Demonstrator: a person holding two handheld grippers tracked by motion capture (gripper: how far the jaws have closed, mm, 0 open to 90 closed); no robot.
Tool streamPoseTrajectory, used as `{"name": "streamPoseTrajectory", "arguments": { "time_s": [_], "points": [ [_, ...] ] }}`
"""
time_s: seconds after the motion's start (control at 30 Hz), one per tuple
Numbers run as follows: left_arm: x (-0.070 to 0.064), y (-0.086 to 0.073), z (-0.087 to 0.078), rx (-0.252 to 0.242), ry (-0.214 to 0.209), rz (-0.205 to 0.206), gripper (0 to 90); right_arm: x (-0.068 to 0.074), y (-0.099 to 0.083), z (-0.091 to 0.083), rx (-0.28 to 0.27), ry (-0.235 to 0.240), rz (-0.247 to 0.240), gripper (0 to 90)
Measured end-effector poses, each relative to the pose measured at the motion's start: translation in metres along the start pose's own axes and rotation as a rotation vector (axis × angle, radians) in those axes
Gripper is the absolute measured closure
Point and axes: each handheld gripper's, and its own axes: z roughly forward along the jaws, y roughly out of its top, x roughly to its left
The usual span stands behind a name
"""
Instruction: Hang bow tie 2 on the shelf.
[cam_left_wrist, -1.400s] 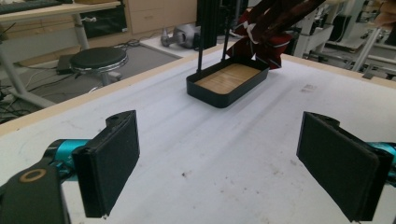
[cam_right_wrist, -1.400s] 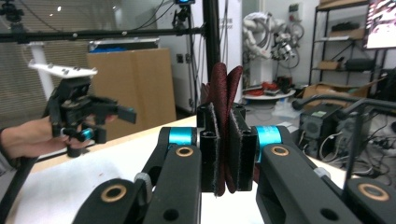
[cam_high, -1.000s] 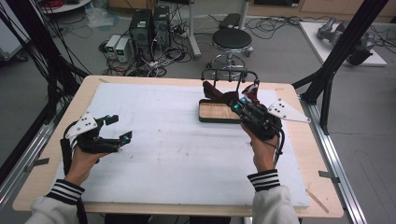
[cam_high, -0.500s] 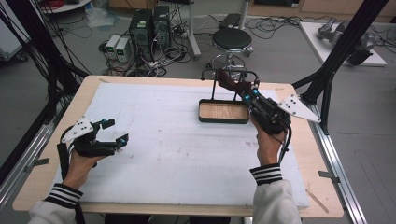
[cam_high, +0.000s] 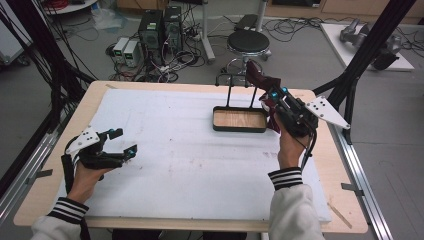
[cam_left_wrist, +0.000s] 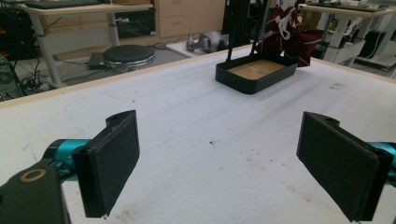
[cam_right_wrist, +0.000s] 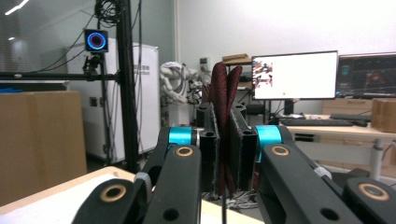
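My right gripper (cam_high: 269, 94) is raised over the right end of a black tray (cam_high: 239, 129) and is shut on a dark red cloth (cam_high: 256, 74). The cloth sticks up past the fingertips and hangs down beside the hand. In the right gripper view the folded cloth (cam_right_wrist: 224, 107) is pinched between both pads, and the right gripper (cam_right_wrist: 223, 140) tilts upward off the table. The tray has a wooden floor and a thin black rack (cam_high: 231, 79) above its far side. My left gripper (cam_high: 124, 141) rests low at the table's left, open; the left gripper (cam_left_wrist: 219, 158) holds nothing, and the tray (cam_left_wrist: 243, 85) and cloth (cam_left_wrist: 289, 30) lie far ahead.
A white mat (cam_high: 175, 155) covers most of the wooden table. A black frame strut (cam_high: 360, 65) slants down at the right edge. Beyond the far edge stand a round stool (cam_high: 248, 42) and computer boxes (cam_high: 160, 25). Monitors (cam_right_wrist: 295, 74) show behind the right gripper.
My right gripper has lifted the red cloth up from over the tray and carried it farther and to the right. The left gripper has barely shifted.
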Motion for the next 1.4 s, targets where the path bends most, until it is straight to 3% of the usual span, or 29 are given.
{"name": "streamPoseTrajectory", "arguments": {
  "time_s": [0.3, 0.73, 0.93, 1.07, 1.17, 1.3, 1.4],
  "points": [
    [0.001, -0.002, 0.000, 0.003, -0.003, -0.002, 13.7, -0.006, -0.002, 0.010, -0.009, -0.047, -0.015, 84.1],
    [0.001, -0.005, 0.000, 0.009, -0.005, -0.009, 13.7, -0.011, -0.015, 0.026, 0.048, -0.086, -0.027, 83.9],
    [0.000, -0.005, 0.000, 0.007, -0.007, -0.008, 13.7, -0.017, -0.022, 0.030, 0.104, -0.079, 0.048, 83.7],
    [-0.001, -0.005, 0.001, 0.006, -0.010, -0.011, 13.7, -0.015, -0.025, 0.033, 0.138, -0.080, 0.054, 83.5],
    [-0.002, -0.005, 0.002, 0.006, -0.014, -0.009, 13.7, -0.012, -0.028, 0.037, 0.170, -0.102, 0.070, 83.4],
    [-0.004, -0.005, 0.001, 0.007, -0.020, -0.007, 13.7, -0.011, -0.031, 0.038, 0.172, -0.144, 0.102, 83.4],
    [-0.003, -0.005, 0.000, 0.006, -0.017, -0.008, 13.7, -0.012, -0.036, 0.037, 0.182, -0.149, 0.137, 83.4]
  ]
}}
